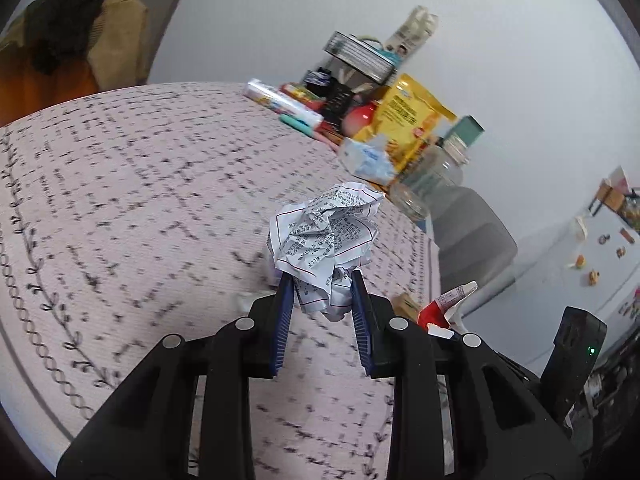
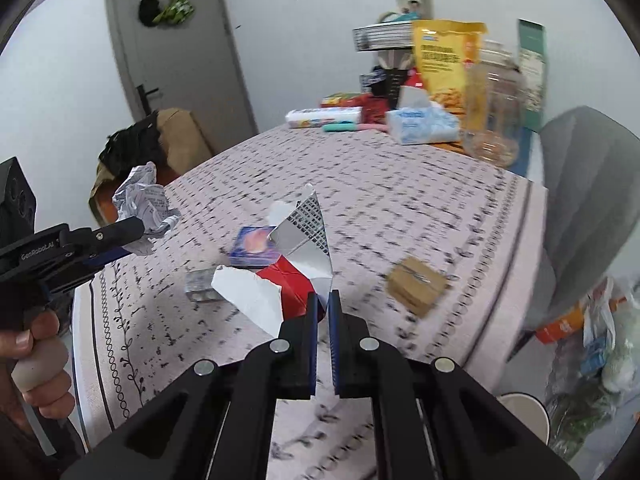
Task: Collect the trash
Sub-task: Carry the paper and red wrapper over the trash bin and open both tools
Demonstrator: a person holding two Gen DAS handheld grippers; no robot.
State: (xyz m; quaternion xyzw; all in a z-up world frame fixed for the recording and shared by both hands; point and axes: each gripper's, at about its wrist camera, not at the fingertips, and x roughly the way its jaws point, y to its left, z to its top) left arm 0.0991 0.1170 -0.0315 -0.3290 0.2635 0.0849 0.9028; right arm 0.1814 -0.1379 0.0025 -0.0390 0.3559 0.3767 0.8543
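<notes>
My left gripper (image 1: pixel 320 284) is shut on a crumpled printed paper ball (image 1: pixel 326 236) and holds it above the patterned tablecloth (image 1: pixel 120 200). The ball and gripper also show in the right wrist view (image 2: pixel 142 200) at the table's left edge. My right gripper (image 2: pixel 323 300) is shut on a torn, flattened red and silver carton (image 2: pixel 296 256), lifted a little over the cloth; the carton's tip shows in the left wrist view (image 1: pixel 448 306). On the table lie a blue packet (image 2: pixel 252 252), a small foil blister (image 2: pixel 202 284) and a brown cardboard box (image 2: pixel 418 282).
Groceries crowd the table's far end: yellow snack bag (image 2: pixel 444 56), tissue pack (image 2: pixel 424 124), clear jar (image 2: pixel 496 108), wrap roll (image 2: pixel 324 117). A grey chair (image 2: pixel 592 200) stands right. A bag of rubbish (image 2: pixel 592 344) and a paper cup (image 2: pixel 524 416) sit low right. A door (image 2: pixel 176 52) is behind.
</notes>
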